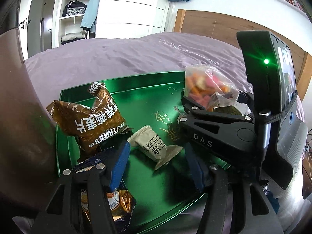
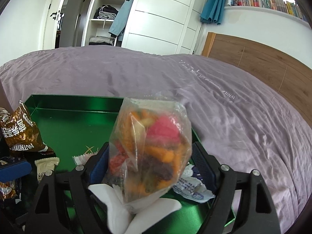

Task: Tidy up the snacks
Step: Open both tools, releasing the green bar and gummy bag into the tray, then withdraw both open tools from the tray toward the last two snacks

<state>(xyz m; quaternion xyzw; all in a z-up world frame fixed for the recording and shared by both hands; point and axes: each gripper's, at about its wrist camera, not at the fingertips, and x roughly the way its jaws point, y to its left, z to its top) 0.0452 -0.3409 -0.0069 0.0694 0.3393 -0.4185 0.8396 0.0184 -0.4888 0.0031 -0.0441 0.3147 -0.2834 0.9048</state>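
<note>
A green metal tray (image 1: 148,97) lies on the bed and also shows in the right wrist view (image 2: 78,117). In it are a brown snack bag (image 1: 91,120), a small beige packet (image 1: 156,146) and a gold-and-blue packet (image 1: 117,206). My left gripper (image 1: 156,167) is open and empty just above the tray, with the beige packet ahead of its fingers. My right gripper (image 2: 150,167) holds a clear bag of orange and pink snacks (image 2: 152,148) upright over the tray's right side; the bag also shows in the left wrist view (image 1: 206,87). The brown bag (image 2: 19,132) stands at the left.
The tray rests on a purple bedspread (image 2: 214,97). A wooden headboard (image 2: 263,62) is at the right and a white wardrobe (image 2: 156,19) behind. A white-and-blue wrapper (image 2: 193,191) lies in the tray under the right gripper.
</note>
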